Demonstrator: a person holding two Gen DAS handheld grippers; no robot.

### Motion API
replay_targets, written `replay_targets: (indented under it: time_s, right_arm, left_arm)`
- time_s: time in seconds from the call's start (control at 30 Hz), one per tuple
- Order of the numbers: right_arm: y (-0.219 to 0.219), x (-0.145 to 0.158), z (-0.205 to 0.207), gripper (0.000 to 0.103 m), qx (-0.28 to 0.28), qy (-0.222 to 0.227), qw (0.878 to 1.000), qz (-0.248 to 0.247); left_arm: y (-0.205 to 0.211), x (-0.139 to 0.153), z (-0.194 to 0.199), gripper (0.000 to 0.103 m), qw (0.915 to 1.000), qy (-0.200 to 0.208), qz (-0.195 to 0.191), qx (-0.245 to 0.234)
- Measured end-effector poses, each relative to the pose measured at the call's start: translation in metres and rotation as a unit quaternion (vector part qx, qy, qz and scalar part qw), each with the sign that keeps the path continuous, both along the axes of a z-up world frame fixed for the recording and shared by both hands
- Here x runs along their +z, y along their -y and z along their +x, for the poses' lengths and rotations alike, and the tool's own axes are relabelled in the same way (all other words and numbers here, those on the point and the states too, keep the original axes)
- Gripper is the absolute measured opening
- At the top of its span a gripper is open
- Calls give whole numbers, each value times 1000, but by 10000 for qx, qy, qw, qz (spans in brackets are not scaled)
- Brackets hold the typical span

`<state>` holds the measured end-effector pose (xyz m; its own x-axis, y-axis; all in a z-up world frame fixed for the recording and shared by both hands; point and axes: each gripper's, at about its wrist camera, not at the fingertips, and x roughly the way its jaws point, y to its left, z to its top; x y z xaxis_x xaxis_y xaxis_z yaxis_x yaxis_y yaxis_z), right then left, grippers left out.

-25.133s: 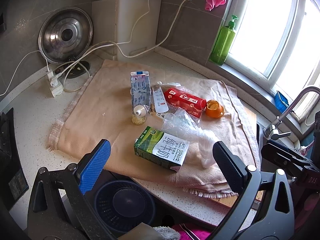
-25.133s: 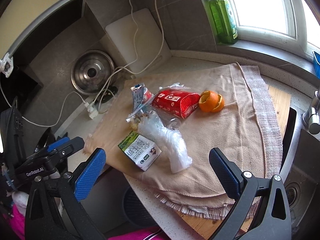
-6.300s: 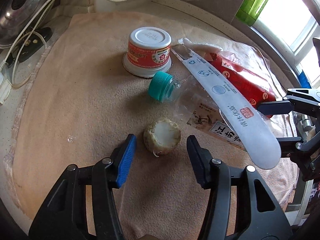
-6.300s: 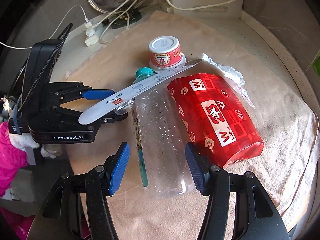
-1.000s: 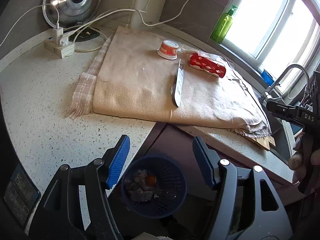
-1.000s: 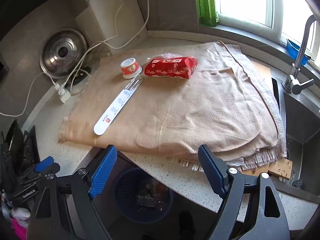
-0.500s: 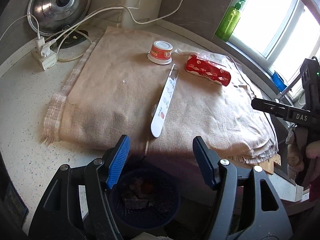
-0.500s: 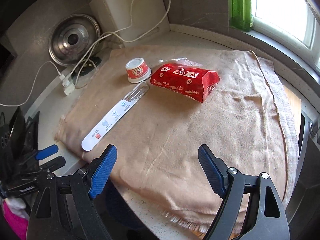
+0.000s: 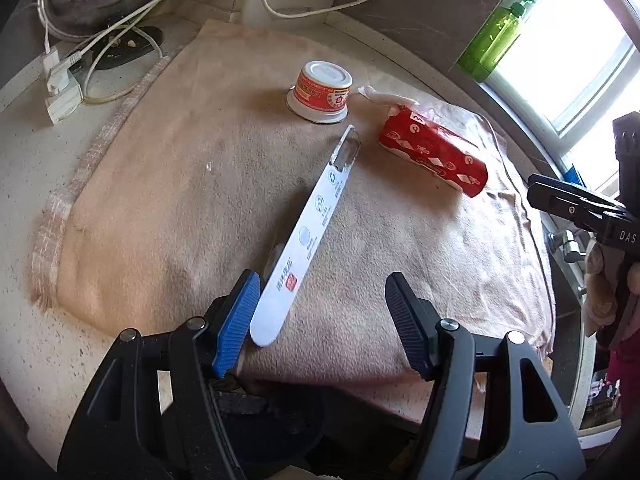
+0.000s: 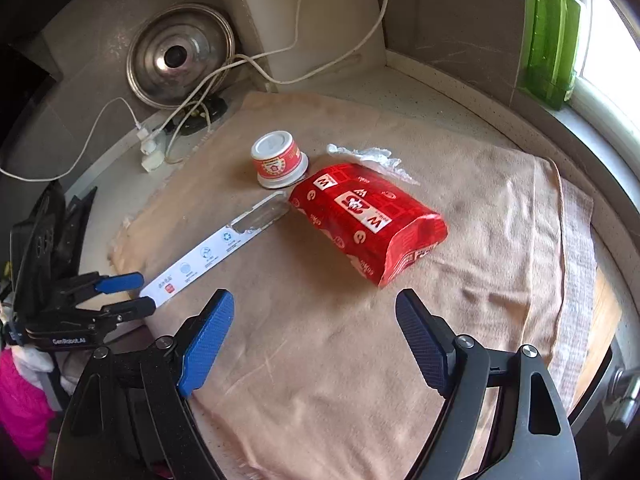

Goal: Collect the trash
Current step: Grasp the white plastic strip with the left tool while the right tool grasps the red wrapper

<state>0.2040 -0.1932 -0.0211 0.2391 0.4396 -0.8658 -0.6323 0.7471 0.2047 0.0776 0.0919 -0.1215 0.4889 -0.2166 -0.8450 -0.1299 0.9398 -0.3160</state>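
Note:
A long white card package (image 9: 304, 236) lies on the beige towel (image 9: 180, 184), its near end just inside my open left gripper (image 9: 320, 320). It also shows in the right wrist view (image 10: 216, 248). An upside-down red-and-white cup (image 9: 322, 92) and a red plastic packet (image 9: 434, 152) lie beyond it. In the right wrist view the cup (image 10: 278, 160) and the red packet (image 10: 368, 216) lie ahead of my open, empty right gripper (image 10: 316, 336), and the left gripper (image 10: 124, 294) is at the left.
A dark bin (image 9: 276, 420) sits below the counter edge under the left gripper. A steel lid (image 10: 180, 56), white cables and plugs (image 10: 150, 148) lie at the back left. A green soap bottle (image 10: 554, 36) stands by the window. A sink tap (image 9: 568, 244) is at the right.
Both grippers have moved forward and lower over the towel. The left gripper now reaches the near end of the white package; the bin has slipped under it.

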Motion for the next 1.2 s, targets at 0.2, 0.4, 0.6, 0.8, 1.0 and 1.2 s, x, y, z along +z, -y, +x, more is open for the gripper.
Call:
replay_targets:
  time_s: [0.2, 0.4, 0.6, 0.8, 1.0, 1.2]
  right_arm:
    - [-19, -12, 46, 83, 698, 235, 9955, -594]
    - [-51, -36, 75, 83, 1421, 159, 9841, -1053]
    - [-69, -68, 87, 85, 1986, -60, 9670, -1592]
    - [-76, -73, 94, 85, 2142, -150, 9632, -1615]
    - [-77, -71, 99, 77, 2101, -166, 9649, -1567]
    - [-73, -66, 93, 73, 2054, -335, 9687, -1353]
  left_arm:
    - [14, -13, 65, 67, 9972, -386, 578, -275]
    - [17, -44, 101, 59, 9921, -837, 832, -417]
    - [20, -47, 109, 41, 9905, -810, 1012, -459]
    - [21, -47, 111, 19, 9914, -751, 957, -476]
    - [18, -40, 106, 15, 9946, -631, 722, -391]
    - [24, -32, 96, 9, 9948, -521, 682, -540]
